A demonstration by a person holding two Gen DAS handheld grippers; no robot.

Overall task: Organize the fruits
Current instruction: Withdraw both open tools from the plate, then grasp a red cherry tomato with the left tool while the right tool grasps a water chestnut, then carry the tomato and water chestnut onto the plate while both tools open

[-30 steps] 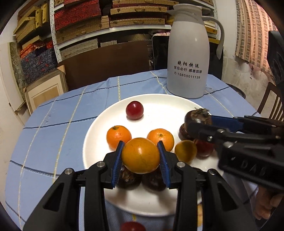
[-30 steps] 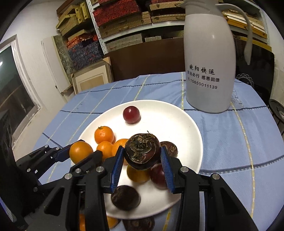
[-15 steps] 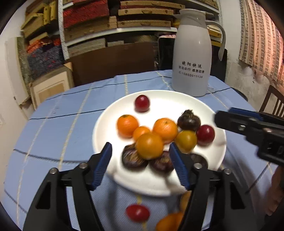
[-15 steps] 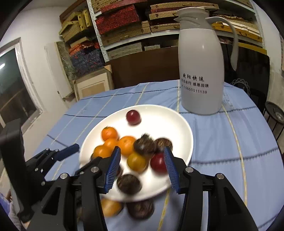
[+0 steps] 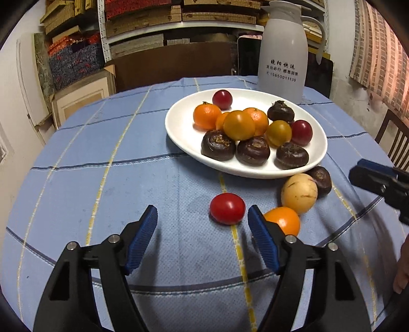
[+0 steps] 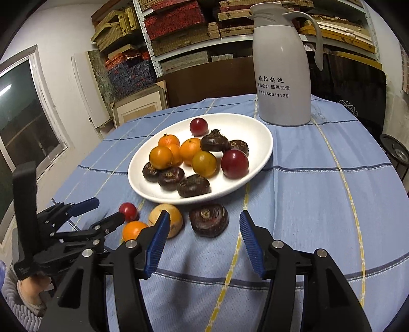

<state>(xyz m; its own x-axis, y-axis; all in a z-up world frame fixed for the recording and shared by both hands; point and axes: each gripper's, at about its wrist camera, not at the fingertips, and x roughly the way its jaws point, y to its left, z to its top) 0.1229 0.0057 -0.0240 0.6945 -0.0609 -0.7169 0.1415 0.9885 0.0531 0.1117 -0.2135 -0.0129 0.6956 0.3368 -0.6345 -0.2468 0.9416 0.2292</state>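
Note:
A white plate (image 5: 179, 132) (image 6: 258, 132) holds several oranges, dark brown fruits, red fruits and yellow fruits. On the blue cloth in front of it lie a red tomato (image 5: 227, 208) (image 6: 128, 211), an orange (image 5: 285, 220) (image 6: 133, 229), a pale yellow fruit (image 5: 299, 193) (image 6: 170, 221) and a dark brown fruit (image 5: 320, 180) (image 6: 208, 220). My left gripper (image 5: 202, 233) is open and empty, low over the cloth just short of the tomato. My right gripper (image 6: 203, 238) is open and empty, just short of the loose dark fruit.
A white thermos jug (image 5: 282, 48) (image 6: 282, 66) stands behind the plate. The round table's blue checked cloth (image 5: 102, 153) drops off at the edges. Shelves with boxes (image 5: 143, 23) stand behind. A wooden chair (image 5: 393, 138) is at the right.
Both grippers have let go of their fruit, an orange and a dark fruit, onto the plate, opened, and drawn back toward the near side of the table.

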